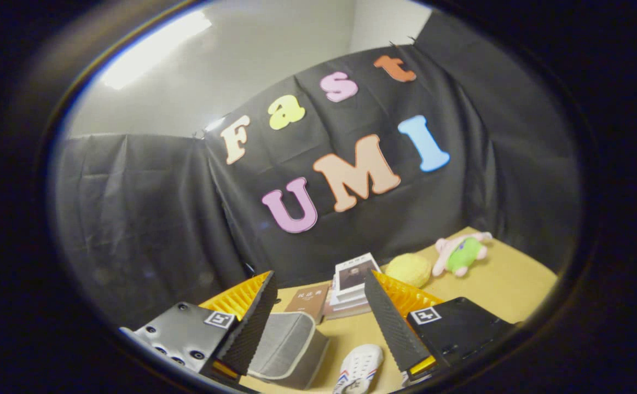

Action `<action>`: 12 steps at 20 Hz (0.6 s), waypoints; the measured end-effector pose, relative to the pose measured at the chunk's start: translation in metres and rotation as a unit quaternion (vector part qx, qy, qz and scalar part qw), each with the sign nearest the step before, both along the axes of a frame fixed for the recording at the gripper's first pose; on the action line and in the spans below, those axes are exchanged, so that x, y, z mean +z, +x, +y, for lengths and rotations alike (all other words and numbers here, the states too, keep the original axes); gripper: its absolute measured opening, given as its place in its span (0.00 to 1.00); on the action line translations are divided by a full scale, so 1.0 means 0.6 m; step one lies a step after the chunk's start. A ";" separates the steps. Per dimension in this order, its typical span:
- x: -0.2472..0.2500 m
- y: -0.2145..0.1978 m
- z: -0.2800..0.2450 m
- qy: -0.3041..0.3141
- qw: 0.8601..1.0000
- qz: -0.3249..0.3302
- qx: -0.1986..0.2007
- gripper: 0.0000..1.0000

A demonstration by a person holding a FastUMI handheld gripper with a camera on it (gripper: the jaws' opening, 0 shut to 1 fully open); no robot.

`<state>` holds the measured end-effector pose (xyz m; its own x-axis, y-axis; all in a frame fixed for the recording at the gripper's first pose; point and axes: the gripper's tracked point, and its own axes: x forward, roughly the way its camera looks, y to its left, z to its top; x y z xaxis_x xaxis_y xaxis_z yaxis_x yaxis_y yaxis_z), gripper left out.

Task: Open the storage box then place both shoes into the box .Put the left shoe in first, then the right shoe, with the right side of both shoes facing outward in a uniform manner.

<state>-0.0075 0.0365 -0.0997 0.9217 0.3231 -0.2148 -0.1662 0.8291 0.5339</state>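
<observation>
- Hand-held gripper (318, 306), as we see it in the gripper view, has its two fingers spread wide apart, with nothing held between them; it is tilted, so the whole scene leans.
- We see the storage box (288, 350), grey fabric with a pale trim, lying on the bench (493, 290) between the fingers, close against the inner side of the left finger (250, 328). Its lid looks shut, though we cannot tell for sure.
- We see one white shoe (359, 369) with red and blue stripes near its toe, also between the fingers, lying just beside the right finger (392, 323) and a little apart from the storage box. We cannot tell whether it is the left or the right shoe.
- Beyond the fingers we see a brown book (308, 300) lying flat and, touching it, a stack of books (351, 287) with a pale cover on top.
- Further along the bench we find a yellow plush ball (409, 269) just beside the stack, and a pink and green plush toy (461, 254) near it, close to the black cloth wall (149, 219).
</observation>
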 end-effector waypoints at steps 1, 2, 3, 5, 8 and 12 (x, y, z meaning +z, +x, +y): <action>-0.012 -0.001 0.003 0.025 1.000 0.017 0.005 1.00; -0.028 -0.005 0.007 0.048 0.998 0.034 0.010 1.00; -0.044 -0.006 0.009 0.067 0.996 0.051 0.013 1.00; -0.076 -0.011 0.014 0.100 0.991 0.081 0.023 1.00; -0.114 -0.024 0.031 0.145 0.981 0.118 0.042 1.00; -0.161 -0.053 0.066 0.194 0.964 0.167 0.078 1.00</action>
